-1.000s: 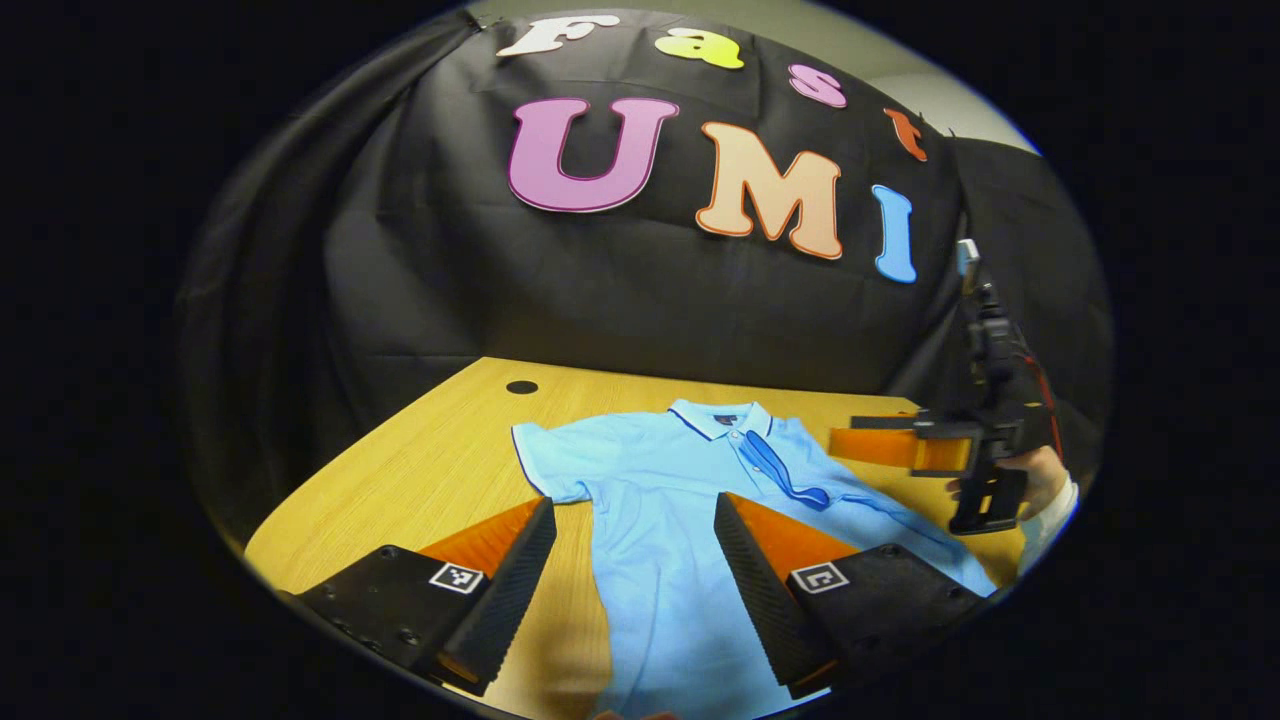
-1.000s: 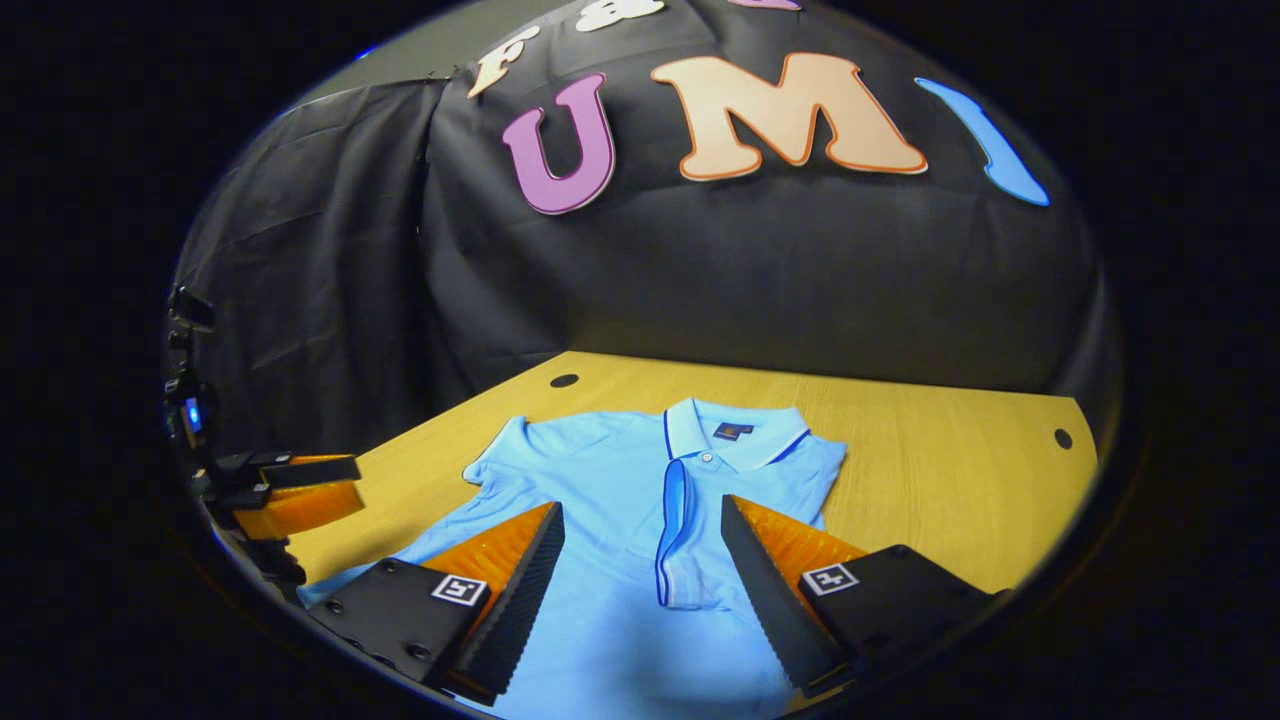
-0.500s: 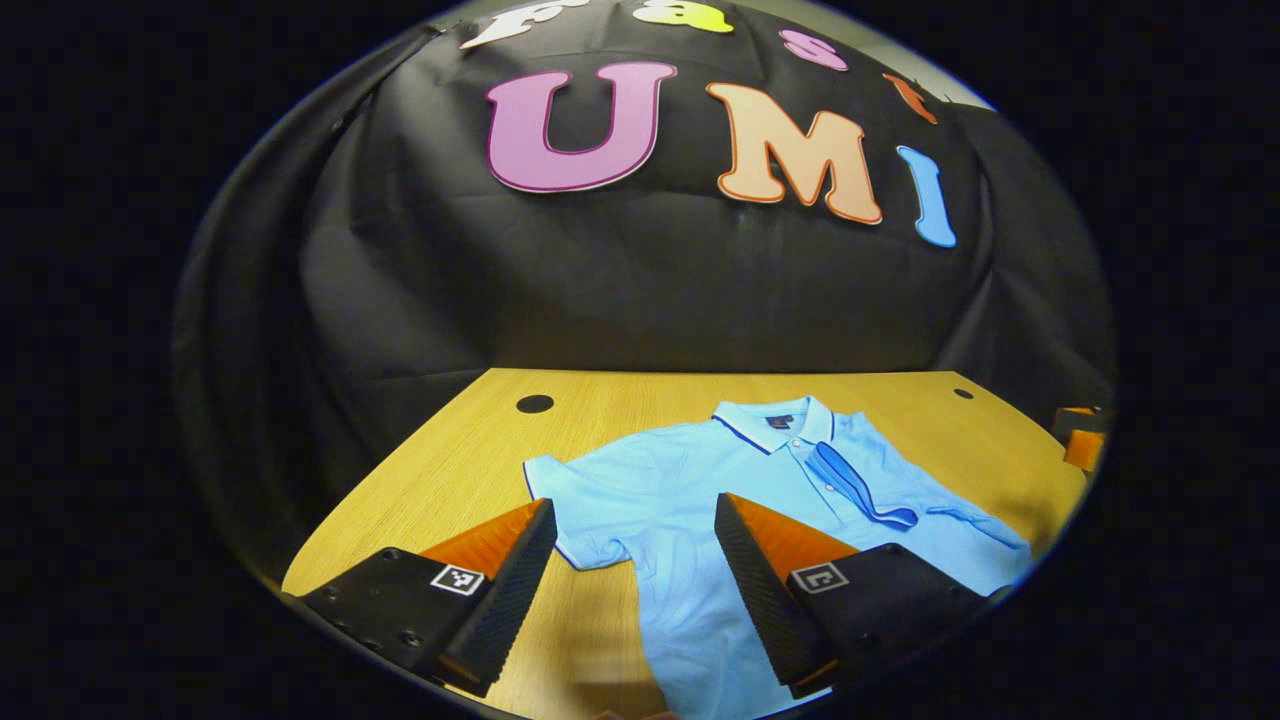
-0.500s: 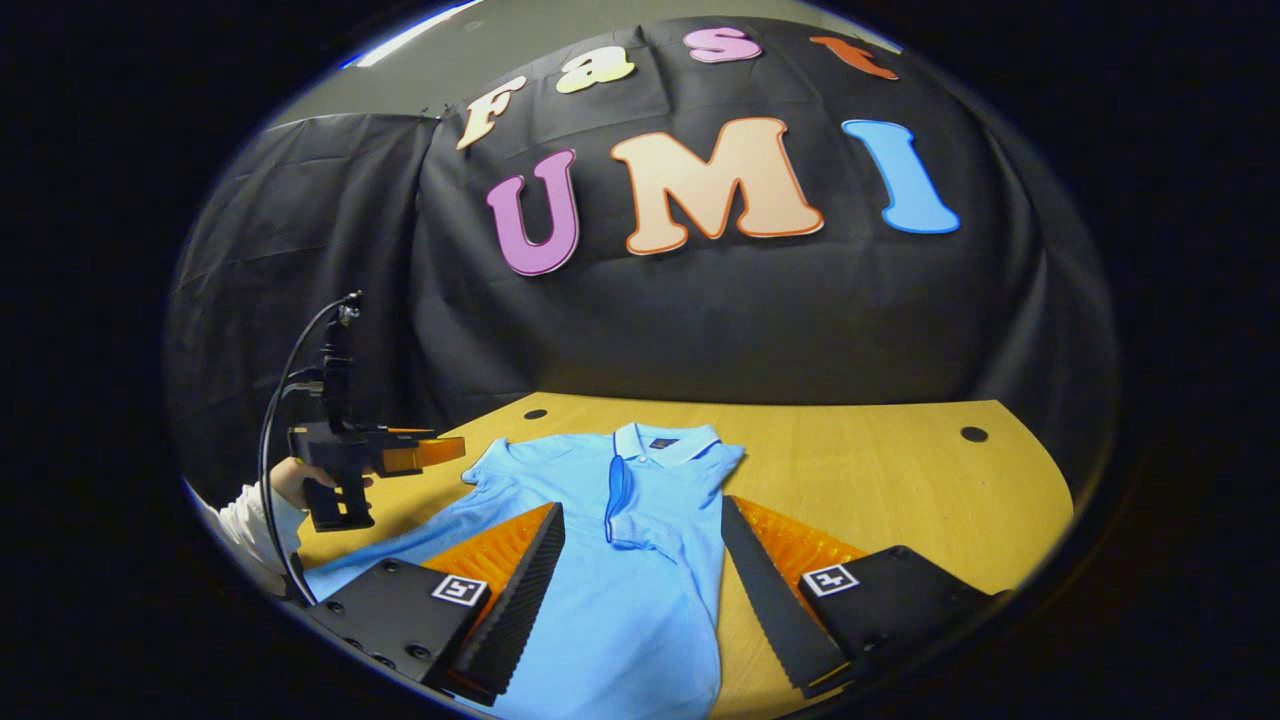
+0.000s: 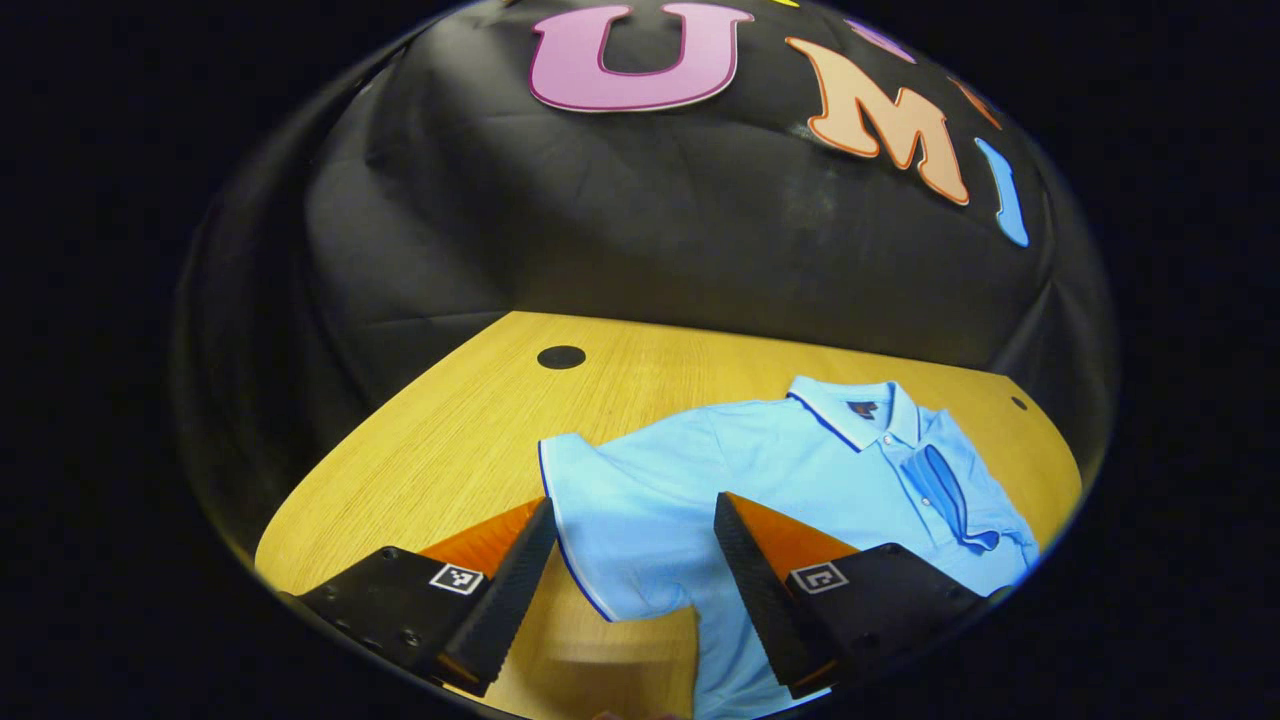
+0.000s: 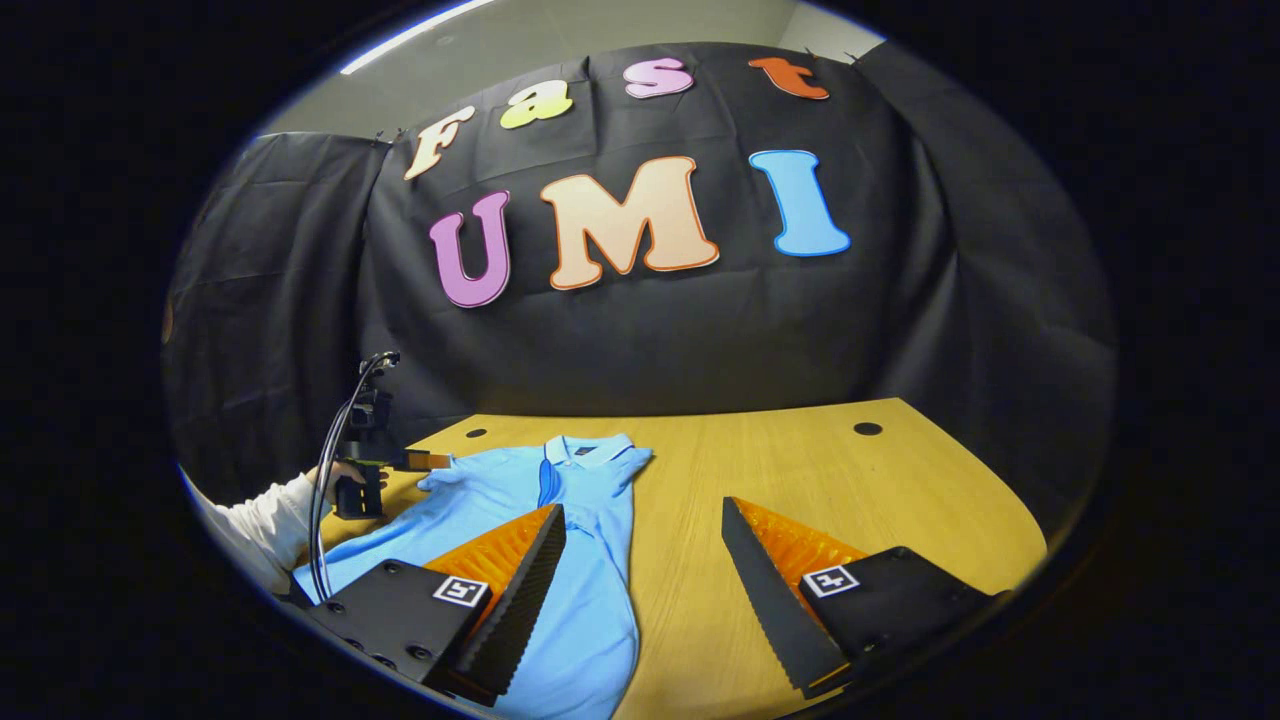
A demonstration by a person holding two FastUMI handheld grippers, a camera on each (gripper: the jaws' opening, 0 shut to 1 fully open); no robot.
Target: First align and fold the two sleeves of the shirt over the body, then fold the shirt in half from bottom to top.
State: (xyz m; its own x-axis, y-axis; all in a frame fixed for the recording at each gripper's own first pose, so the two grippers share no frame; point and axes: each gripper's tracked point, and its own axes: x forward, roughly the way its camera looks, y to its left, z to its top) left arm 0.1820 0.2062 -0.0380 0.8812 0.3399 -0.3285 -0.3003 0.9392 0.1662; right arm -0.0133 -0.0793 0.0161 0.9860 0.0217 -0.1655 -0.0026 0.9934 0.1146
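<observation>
Left hand-held gripper (image 5: 632, 560) open, sleeve (image 5: 610, 520) lying between its fingers. Right hand-held gripper (image 6: 640, 585) open over bare tabletop (image 6: 800, 480), shirt (image 6: 560, 520) flat, to its left.

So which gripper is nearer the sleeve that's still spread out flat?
Left. The left gripper hangs open right at the flat sleeve. The right gripper is open off the shirt's far side, over the table.

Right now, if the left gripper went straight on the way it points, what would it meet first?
Most likely the shirt's unfolded sleeve, lying flat on the table between the open left gripper fingers. Depth is unclear, so it may pass just above the cloth.
</observation>
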